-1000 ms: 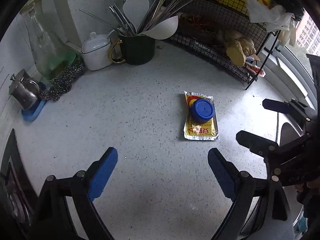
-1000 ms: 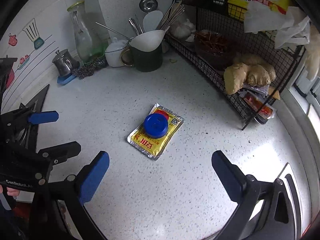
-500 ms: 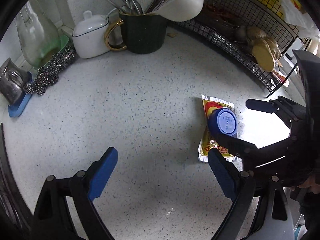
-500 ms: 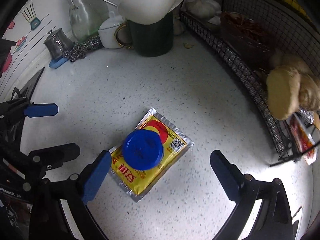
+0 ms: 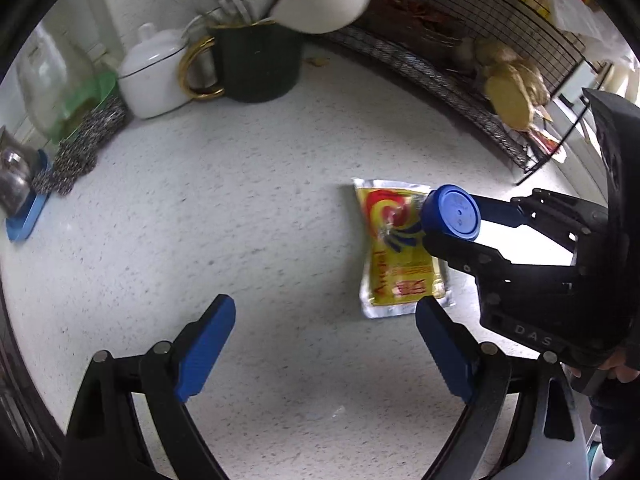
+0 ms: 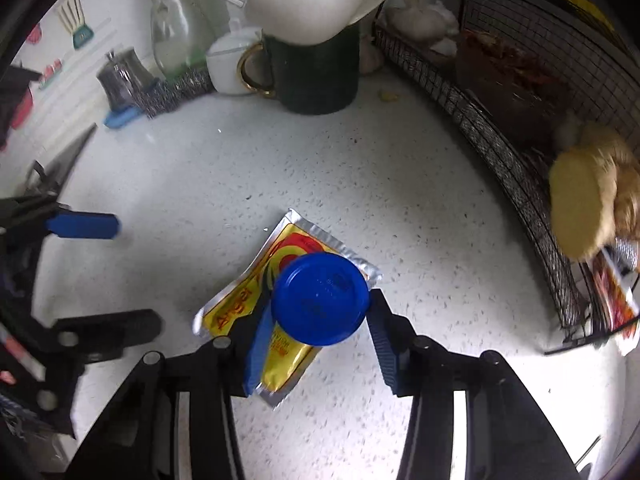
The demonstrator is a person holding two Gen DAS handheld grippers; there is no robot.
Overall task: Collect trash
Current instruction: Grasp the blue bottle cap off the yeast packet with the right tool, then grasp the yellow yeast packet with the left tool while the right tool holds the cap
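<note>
A blue round cap (image 6: pixel 320 304) sits on a yellow foil sachet (image 6: pixel 240 300) that lies flat on the speckled white counter (image 6: pixel 400 200). My right gripper (image 6: pixel 318 332) is closing its jaws around the cap, and both blue pads touch its sides. From the left wrist view the cap (image 5: pixel 450 212) sits between the right gripper's fingertips (image 5: pixel 452 226), over the sachet's (image 5: pixel 394 264) top right corner. My left gripper (image 5: pixel 324 344) stands open over bare counter to the left of the sachet, with nothing between its fingers.
A dark green mug (image 5: pixel 256 68) full of utensils, a white lidded pot (image 5: pixel 154 80), a glass carafe (image 5: pixel 52 76) and a steel scrubber (image 5: pixel 76 152) line the back wall. A black wire rack (image 6: pixel 520 160) with ginger (image 6: pixel 580 208) borders the right side.
Both grippers came down closer to the counter. The right gripper moved over the cap and drew its jaws in from wide open until they met the cap's sides. The left jaws kept their width.
</note>
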